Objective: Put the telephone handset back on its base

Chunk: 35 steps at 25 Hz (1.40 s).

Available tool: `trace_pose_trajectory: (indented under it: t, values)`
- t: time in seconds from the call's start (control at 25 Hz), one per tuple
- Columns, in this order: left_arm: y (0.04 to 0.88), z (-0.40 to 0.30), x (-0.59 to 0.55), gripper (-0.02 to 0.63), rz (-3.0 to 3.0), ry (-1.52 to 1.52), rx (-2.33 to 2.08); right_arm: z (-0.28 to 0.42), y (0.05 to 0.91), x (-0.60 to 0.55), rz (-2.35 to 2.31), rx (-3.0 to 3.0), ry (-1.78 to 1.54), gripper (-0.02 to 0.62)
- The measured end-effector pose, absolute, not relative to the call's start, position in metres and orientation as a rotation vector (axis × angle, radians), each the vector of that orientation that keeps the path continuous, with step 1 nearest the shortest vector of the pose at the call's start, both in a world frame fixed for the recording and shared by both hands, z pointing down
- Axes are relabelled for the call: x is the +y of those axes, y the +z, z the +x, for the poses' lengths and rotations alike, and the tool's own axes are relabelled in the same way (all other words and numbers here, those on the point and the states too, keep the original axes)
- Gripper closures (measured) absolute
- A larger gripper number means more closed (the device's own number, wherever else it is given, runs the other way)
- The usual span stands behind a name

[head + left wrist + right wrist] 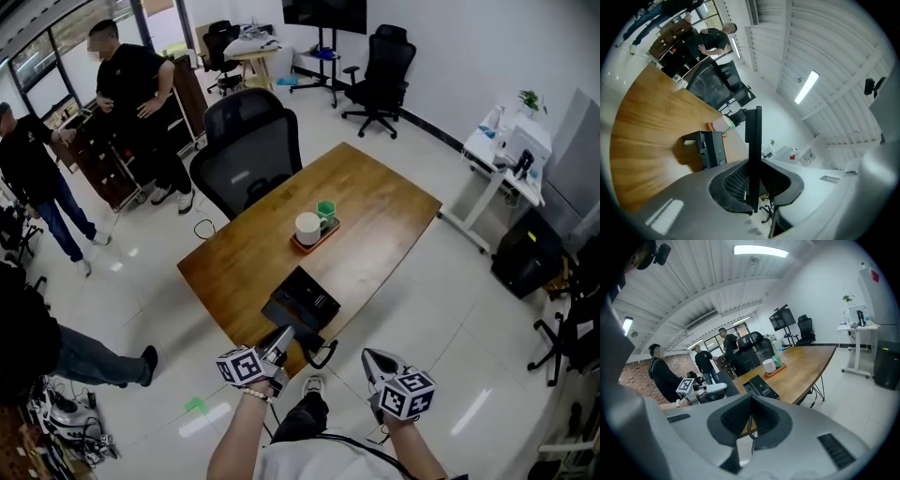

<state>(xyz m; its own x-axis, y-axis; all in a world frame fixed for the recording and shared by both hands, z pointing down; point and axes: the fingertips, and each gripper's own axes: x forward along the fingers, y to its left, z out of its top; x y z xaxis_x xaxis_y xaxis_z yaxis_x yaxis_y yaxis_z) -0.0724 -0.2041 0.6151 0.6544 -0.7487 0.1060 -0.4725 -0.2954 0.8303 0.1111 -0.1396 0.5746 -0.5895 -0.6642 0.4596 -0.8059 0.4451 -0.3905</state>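
Observation:
The black telephone base (302,300) sits near the front edge of the wooden table (375,225); it also shows as the base (710,147) and the base (762,387). My left gripper (283,337) hovers just in front of the base, shut on the black handset (753,140). In the left gripper view the handset stands edge-on between the jaws. A coiled cord (324,354) hangs off the table edge. My right gripper (372,358) is off the table, to the right of the left one, shut and holding nothing.
An orange tray with a white mug (307,228) and a green cup (325,212) stands mid-table. A black office chair (248,150) is at the far side. Two people (136,94) stand at the back left; another person's leg (94,356) is at the left.

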Motion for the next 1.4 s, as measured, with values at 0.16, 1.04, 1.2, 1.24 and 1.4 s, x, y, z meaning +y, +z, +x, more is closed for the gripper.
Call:
trace_pose_trajectory:
  t: [0.16, 1.04, 1.2, 1.24, 1.4]
  values:
    - [0.631, -0.075, -0.224, 0.529, 1.925, -0.4, -0.918, 0.104, 0.577, -0.163, 1.27, -2.445, 0.868, 0.592]
    - [0.698, -0.069, -0.266, 0.529, 1.842, -0.413, -0.865, 0.1, 0.585, -0.209, 1.271, -2.384, 0.872, 0.592]
    - [0.706, -0.069, -0.269, 0.529, 1.838, -0.409, -0.857, 0.102, 0.586, -0.212, 1.279, -2.372, 0.875, 0.592]
    - [0.708, -0.069, -0.27, 0.529, 1.835, -0.409, -0.857, 0.102, 0.586, -0.212, 1.278, -2.369, 0.874, 0.592]
    - [0.717, -0.07, -0.272, 0.529, 1.819, -0.413, -0.848, 0.102, 0.59, -0.213, 1.273, -2.361, 0.876, 0.592]
